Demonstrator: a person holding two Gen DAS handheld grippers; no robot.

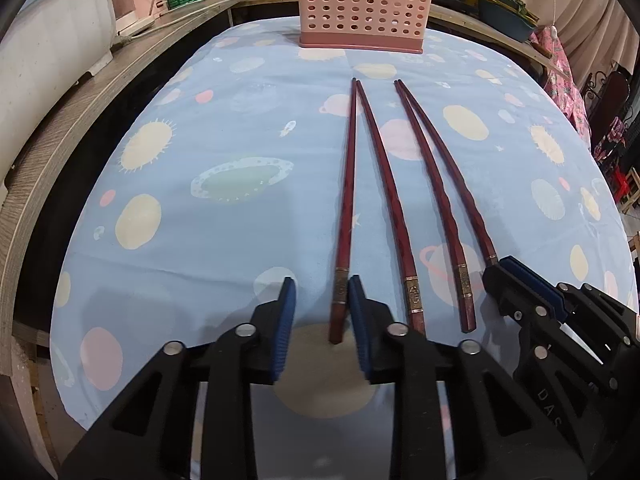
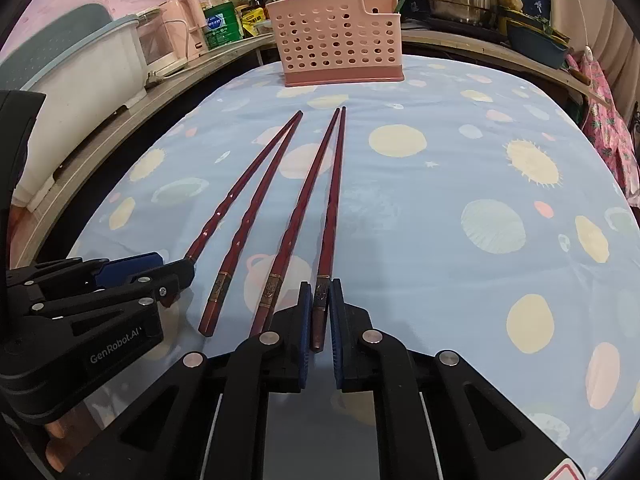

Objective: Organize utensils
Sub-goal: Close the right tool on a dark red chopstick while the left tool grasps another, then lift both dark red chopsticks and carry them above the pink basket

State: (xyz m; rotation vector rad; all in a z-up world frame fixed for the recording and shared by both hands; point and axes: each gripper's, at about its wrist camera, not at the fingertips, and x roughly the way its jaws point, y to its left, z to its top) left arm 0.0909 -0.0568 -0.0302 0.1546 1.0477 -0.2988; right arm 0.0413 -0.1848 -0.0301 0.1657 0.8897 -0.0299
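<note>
Gripping the rightmost chopstick (image 2: 326,216), the right gripper (image 2: 320,308) is clamped (clear only here); left gripper (image 1: 322,312) fingers spread apart.

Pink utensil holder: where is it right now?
The pink utensil holder stands upright at the table's far edge, beyond the tips of the four chopsticks, centre-top in both wrist views.

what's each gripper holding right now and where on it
The right hand-held gripper is closing on the rightmost chopstick at its banded handle end. The left hand-held gripper straddles the leftmost chopstick, jaws open, not gripping.
</note>
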